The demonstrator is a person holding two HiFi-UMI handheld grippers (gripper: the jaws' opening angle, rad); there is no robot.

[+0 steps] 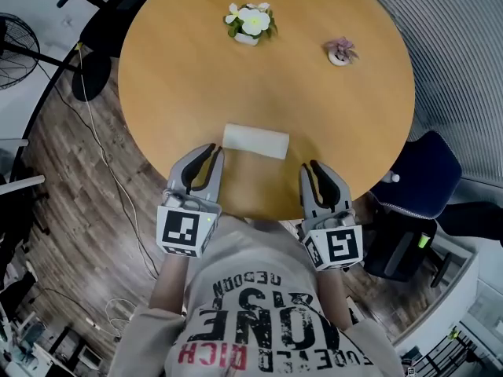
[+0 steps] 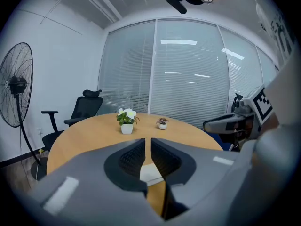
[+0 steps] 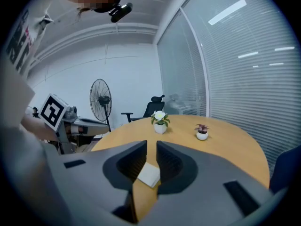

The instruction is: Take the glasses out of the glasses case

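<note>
A closed white glasses case (image 1: 255,141) lies on the round wooden table (image 1: 181,85) near its front edge. My left gripper (image 1: 213,150) hovers just left of the case's near corner, its jaws close together and empty. My right gripper (image 1: 309,167) hangs at the table's edge, to the right of the case and nearer to me, shut on nothing. In the left gripper view the case (image 2: 151,173) shows low in the narrow slit between the jaws of that gripper (image 2: 148,142). Between the jaws of the gripper (image 3: 151,145) in the right gripper view the case (image 3: 149,175) shows the same way.
A white pot of white flowers (image 1: 250,23) and a small potted plant (image 1: 341,51) stand at the table's far side. A blue chair (image 1: 420,171) is at the right, a black chair (image 1: 102,22) and a standing fan (image 1: 12,38) at the left. Cables run over the wooden floor.
</note>
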